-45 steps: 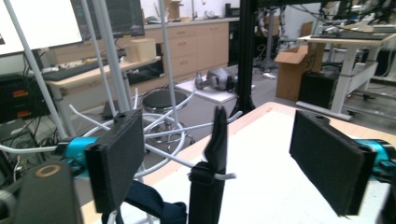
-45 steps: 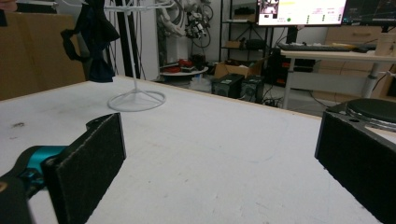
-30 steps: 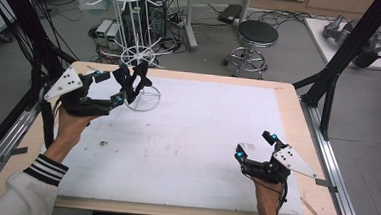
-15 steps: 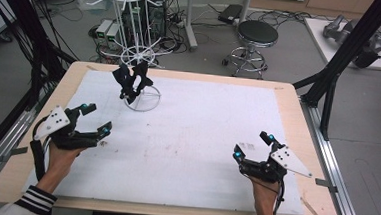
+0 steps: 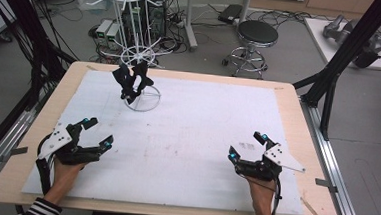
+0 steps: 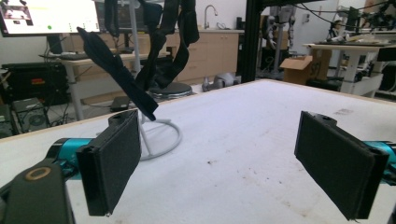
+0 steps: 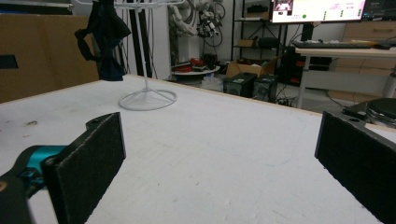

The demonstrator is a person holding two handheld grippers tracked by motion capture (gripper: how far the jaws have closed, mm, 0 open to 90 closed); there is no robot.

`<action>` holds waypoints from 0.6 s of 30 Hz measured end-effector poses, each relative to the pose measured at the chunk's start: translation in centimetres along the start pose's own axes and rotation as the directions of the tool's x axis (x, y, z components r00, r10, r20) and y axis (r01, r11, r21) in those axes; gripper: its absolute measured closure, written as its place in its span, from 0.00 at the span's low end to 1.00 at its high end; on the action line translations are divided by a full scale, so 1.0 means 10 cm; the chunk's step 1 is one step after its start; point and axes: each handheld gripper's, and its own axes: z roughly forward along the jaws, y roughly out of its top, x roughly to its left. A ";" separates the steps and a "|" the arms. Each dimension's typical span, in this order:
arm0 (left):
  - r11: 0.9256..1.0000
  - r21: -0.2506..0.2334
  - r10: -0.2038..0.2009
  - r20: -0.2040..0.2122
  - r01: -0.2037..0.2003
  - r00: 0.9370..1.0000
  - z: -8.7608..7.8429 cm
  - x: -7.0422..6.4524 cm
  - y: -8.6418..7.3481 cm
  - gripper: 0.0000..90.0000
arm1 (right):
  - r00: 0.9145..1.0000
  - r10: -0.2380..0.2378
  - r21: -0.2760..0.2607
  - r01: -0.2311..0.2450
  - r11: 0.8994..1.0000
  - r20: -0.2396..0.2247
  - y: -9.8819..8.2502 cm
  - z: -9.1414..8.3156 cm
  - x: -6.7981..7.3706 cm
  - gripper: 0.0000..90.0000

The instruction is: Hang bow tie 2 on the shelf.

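A white wire rack stands at the table's far left on a ring base. Black cloth pieces hang from its lower arms; they also appear as the black cloth and black cloth in the gripper views. My left gripper rests low over the white mat near the front left, jaws wide apart and empty. The right gripper sits near the front right, open too, with nothing between its pads. In the left gripper view the rack's ring base lies just beyond the left pad.
A white mat covers the wooden table. Black frame posts rise at both sides. A stool, cables and boxes sit on the floor behind the table.
My left gripper has drawn back from the rack toward the front left and dropped down near the mat. The black cloth stays hanging on the rack. The right gripper has kept still.
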 end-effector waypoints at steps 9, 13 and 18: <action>1.000 -0.021 -0.017 -0.020 0.017 1.000 -0.10 -0.01 -0.10 0.16 | 0.999 0.026 0.025 -0.026 0.999 -0.018 -0.03 0.04 0.00 0.01; 1.000 -0.021 -0.022 -0.016 0.022 1.000 -0.12 -0.02 -0.14 0.16 | 1.000 0.024 0.046 -0.023 0.999 -0.019 -0.04 0.05 0.02 0.01; 0.999 -0.030 -0.037 -0.015 0.036 0.999 -0.11 -0.01 -0.16 0.16 | 1.000 0.015 0.052 -0.015 0.999 -0.007 -0.04 0.05 0.03 0.01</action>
